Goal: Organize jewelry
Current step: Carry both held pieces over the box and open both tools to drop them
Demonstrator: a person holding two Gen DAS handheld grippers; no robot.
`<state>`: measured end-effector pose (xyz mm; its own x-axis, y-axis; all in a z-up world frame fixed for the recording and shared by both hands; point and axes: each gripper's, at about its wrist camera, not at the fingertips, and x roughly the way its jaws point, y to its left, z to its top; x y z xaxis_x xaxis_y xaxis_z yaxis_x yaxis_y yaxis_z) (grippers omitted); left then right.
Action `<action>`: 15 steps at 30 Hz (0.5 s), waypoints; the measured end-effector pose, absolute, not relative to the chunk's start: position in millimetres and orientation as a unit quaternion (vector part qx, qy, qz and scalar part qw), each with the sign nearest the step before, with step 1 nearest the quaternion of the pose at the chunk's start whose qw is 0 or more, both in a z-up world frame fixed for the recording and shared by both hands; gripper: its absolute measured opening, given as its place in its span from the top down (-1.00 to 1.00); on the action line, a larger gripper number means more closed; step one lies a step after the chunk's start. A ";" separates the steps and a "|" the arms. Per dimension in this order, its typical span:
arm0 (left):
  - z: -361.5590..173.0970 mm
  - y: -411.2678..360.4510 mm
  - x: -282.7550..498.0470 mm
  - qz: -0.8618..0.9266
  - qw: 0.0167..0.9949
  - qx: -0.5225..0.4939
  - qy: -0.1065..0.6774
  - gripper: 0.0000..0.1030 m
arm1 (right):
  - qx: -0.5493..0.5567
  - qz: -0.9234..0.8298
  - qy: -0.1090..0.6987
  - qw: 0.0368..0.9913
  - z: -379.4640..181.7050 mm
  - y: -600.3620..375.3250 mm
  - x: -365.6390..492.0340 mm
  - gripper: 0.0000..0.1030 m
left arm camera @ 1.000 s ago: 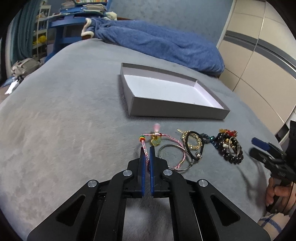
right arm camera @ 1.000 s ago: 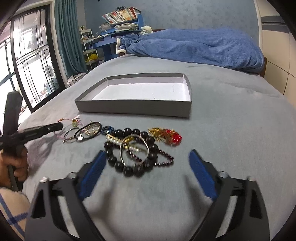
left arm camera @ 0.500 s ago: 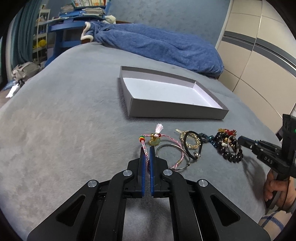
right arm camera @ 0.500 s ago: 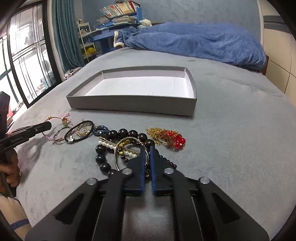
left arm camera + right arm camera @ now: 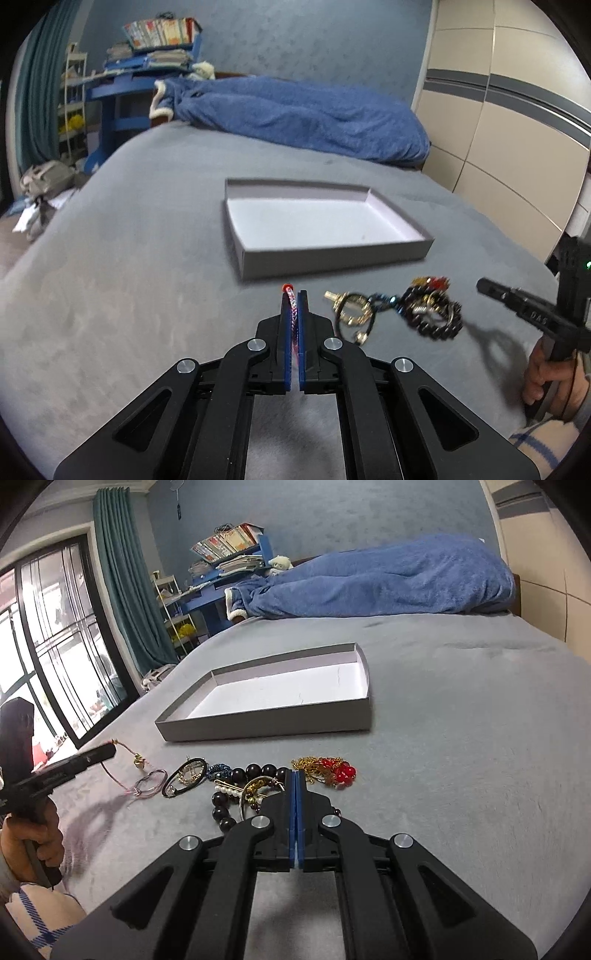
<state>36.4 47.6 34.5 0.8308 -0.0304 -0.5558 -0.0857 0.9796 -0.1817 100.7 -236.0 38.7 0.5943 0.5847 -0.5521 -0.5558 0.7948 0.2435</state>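
My left gripper (image 5: 294,293) is shut on a pink braided cord bracelet (image 5: 291,306) and holds it raised off the grey bed. In the right wrist view the cord (image 5: 127,760) hangs from the left gripper (image 5: 110,751), its gold charm dangling. An open grey box (image 5: 325,225) with a white floor lies beyond. My right gripper (image 5: 297,773) is shut, its tips down in the jewelry pile by the black bead bracelet (image 5: 255,773) and a thin ring bangle (image 5: 258,786); what it pinches is hidden. The red and gold piece (image 5: 328,771) lies to its right.
A black hair tie with gold beads (image 5: 184,775) and a pearl clip (image 5: 231,785) lie in the pile. A blue blanket (image 5: 303,114) is heaped at the bed's far end. A wardrobe (image 5: 517,129) stands at the right, a window (image 5: 44,657) at the left.
My left gripper has lifted the pink cord bracelet off the bed and away from the pile. My right gripper went from open to shut and stays low in the bead pile.
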 end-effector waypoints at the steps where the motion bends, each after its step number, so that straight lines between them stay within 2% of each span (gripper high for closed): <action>1: 37.9 47.4 36.1 0.013 0.952 -0.098 0.288 0.94 | 0.024 0.319 0.320 0.892 38.4 -235.8 101.4 0.99; 5: 56.6 49.1 34.9 0.009 0.957 -0.093 0.274 0.94 | 0.019 0.320 0.333 0.887 34.9 -232.9 105.1 0.92; 9: 73.9 51.2 34.9 0.007 0.961 -0.088 0.261 0.94 | 0.005 0.324 0.344 0.881 30.9 -225.1 107.7 0.36; 15: 87.3 49.6 36.5 0.002 0.965 -0.084 0.250 0.94 | -0.008 0.288 0.344 0.893 31.8 -222.2 119.1 0.33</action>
